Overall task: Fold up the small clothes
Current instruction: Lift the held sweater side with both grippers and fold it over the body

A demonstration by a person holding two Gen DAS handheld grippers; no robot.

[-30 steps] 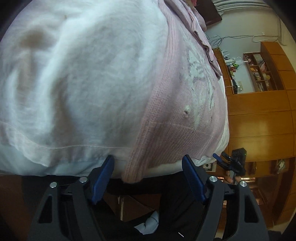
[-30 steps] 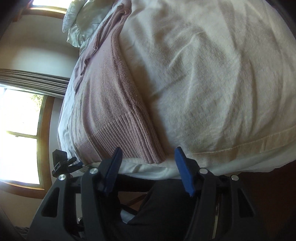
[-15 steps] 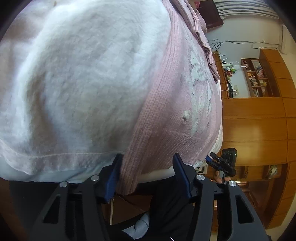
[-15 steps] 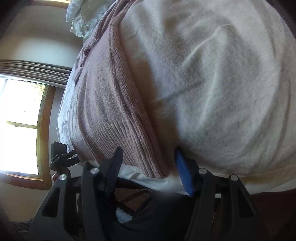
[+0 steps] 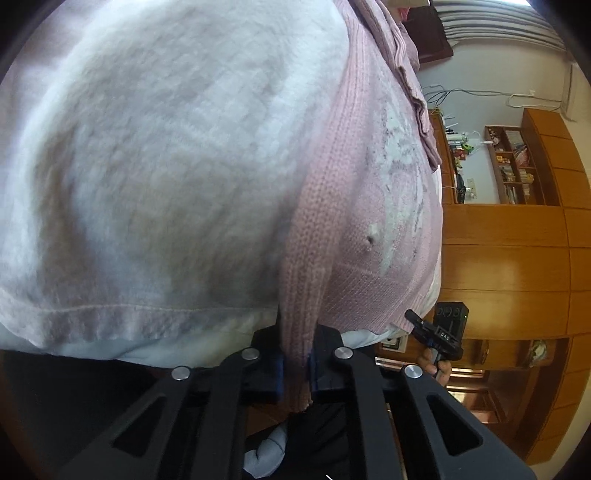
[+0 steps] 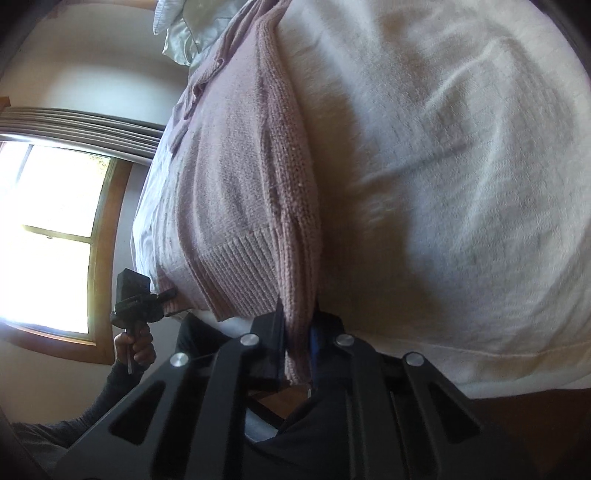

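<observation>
A pink knit sweater (image 5: 369, 206) lies flat on a white bed cover (image 5: 166, 166), its ribbed hem at the bed's near edge. In the left wrist view my left gripper (image 5: 295, 363) is shut on one bottom corner of the hem, with knit hanging between the blue pads. In the right wrist view the same sweater (image 6: 229, 192) shows its other bottom corner, and my right gripper (image 6: 297, 354) is shut on that edge. Each view shows the opposite gripper small at the far corner: the right gripper (image 5: 437, 334) and the left gripper (image 6: 138, 301) held by a hand.
The white bed cover (image 6: 443, 166) fills most of both views. Wooden cabinets and shelves (image 5: 517, 229) stand beyond the bed on one side. A bright window (image 6: 48, 236) with curtains is on the other. A pillow (image 6: 184, 33) lies at the bed's far end.
Both grippers moved in onto the sweater's bottom corners and went from wide open to shut on the hem edge.
</observation>
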